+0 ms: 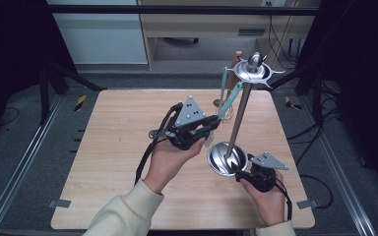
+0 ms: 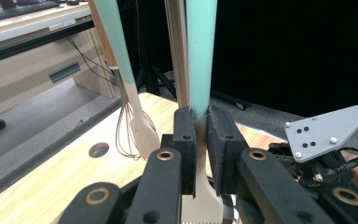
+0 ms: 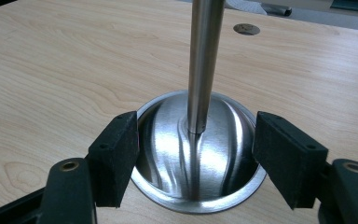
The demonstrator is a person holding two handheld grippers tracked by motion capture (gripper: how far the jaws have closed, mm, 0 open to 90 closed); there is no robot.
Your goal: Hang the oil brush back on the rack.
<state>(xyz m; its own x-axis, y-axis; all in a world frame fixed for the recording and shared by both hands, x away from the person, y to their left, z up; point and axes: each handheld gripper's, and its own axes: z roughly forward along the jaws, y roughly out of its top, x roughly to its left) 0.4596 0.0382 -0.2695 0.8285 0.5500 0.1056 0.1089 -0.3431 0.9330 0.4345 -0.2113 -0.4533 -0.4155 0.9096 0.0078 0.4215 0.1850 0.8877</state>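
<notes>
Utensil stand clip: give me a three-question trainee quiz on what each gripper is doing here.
1. True or false: the left gripper is shut on the mint-handled utensil.
2. The right gripper has its jaws: A) clamped on the pole, B) open on either side of the stand base, C) lying flat on the table away from the stand.
3. Fill in: the steel pole rises from the base to a round top with ____ from which utensils hang.

Key
1. True; the pads squeeze the handle just above its pale head.
2. B.
3. hooks.
</notes>
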